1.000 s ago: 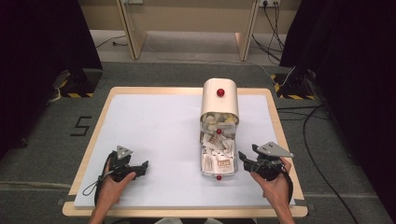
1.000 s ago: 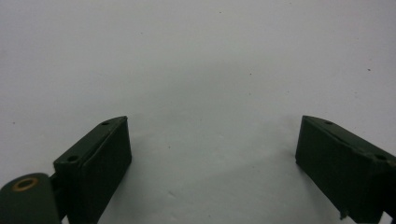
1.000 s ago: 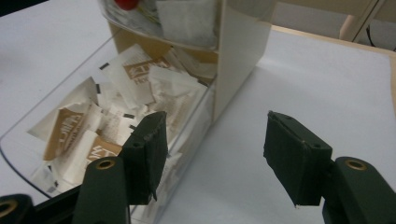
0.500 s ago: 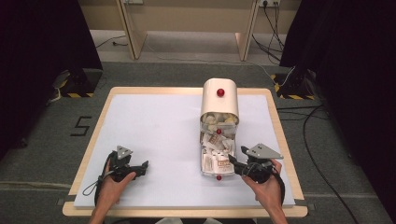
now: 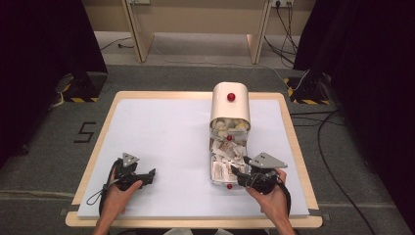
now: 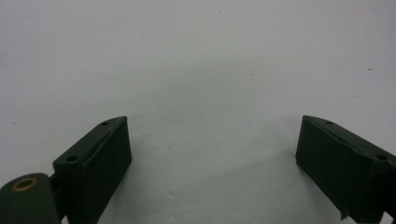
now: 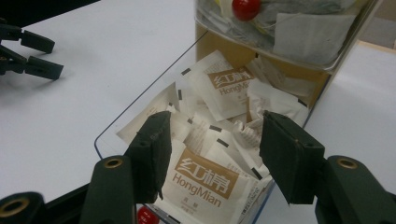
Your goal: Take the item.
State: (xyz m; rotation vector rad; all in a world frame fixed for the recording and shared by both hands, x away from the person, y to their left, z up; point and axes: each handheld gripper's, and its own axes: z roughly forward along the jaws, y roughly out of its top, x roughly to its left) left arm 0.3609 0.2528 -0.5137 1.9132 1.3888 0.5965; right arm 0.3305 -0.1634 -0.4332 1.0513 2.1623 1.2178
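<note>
Two hands on the table [image 5: 161,122], a gripper in each. The left gripper [image 5: 147,175] sits low at the near left of the white top, jaws spread wide and holding nothing; in the left gripper view its two black jaws stand far apart over bare white surface.

Over on the right, the action. The right gripper [image 5: 236,172] hangs at the near end of the clear tray [image 5: 214,166], which is pulled out toward the person from under a cream cover [image 5: 230,105] with a red knob [image 5: 231,97] on top. In the right gripper view the right gripper's [image 7: 212,149] jaws are parted, one on each side of a heap of white sachets [image 7: 205,179] printed "HongMian" in brown. The jaws stand over the sachets, apart from each other, nothing pinched between them that I can see. Whether the tips touch the packets, I cannot tell.

Behind the tray sits a second clear drawer [image 7: 289,32], stuffed with paler bags, another red knob [image 7: 246,7] on its front. A third red knob [image 7: 145,215] peeks at the tray's near edge, just below the left jaw. Far off in that same view, the left gripper's dark jaws rest on the white top, well apart from the tray.
</note>
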